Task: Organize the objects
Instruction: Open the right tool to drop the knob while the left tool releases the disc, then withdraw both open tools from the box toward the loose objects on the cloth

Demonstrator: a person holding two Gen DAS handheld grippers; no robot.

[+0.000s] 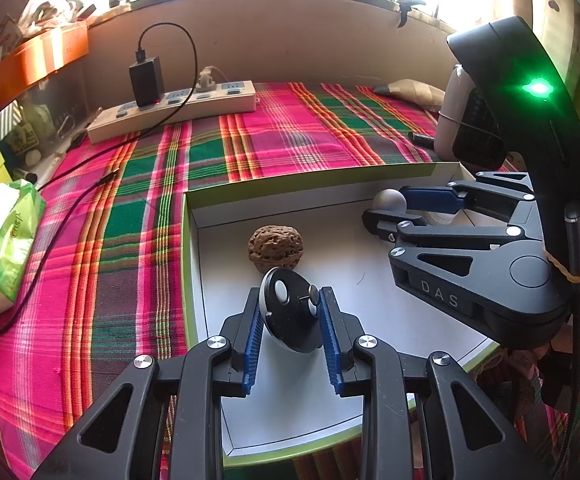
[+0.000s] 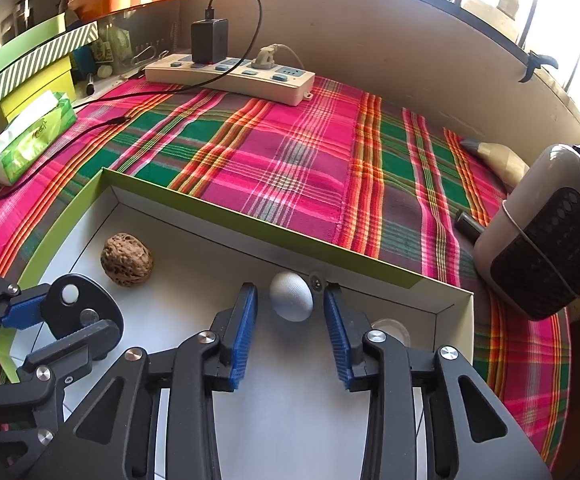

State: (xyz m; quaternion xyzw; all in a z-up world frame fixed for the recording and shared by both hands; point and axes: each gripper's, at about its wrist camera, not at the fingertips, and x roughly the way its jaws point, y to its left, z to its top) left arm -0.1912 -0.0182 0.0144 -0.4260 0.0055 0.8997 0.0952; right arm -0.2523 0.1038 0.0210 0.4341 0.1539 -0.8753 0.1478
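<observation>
The left gripper [image 1: 290, 312] has its jaws clamped on a black oval disc with white buttons [image 1: 290, 312], a wrinkled brown walnut [image 1: 276, 249] just beyond them. The right gripper [image 2: 290, 300] has its jaws apart around a pale grey egg-shaped ball [image 2: 291, 296], not pressing it. All lie inside the shallow white box with green rim [image 2: 250, 224] on the plaid-covered desk [image 2: 290, 152].

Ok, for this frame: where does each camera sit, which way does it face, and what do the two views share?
Left wrist: on the left gripper, looking down along its fingers into the white tray; its pads clamp a black disc; the right gripper shows at right.
Right wrist: on the right gripper, looking down at the tray's far wall; a white ball sits between its open pads, untouched; the left gripper shows at left.
Shared: tray, walnut, ball, disc, plaid cloth, power strip.
</observation>
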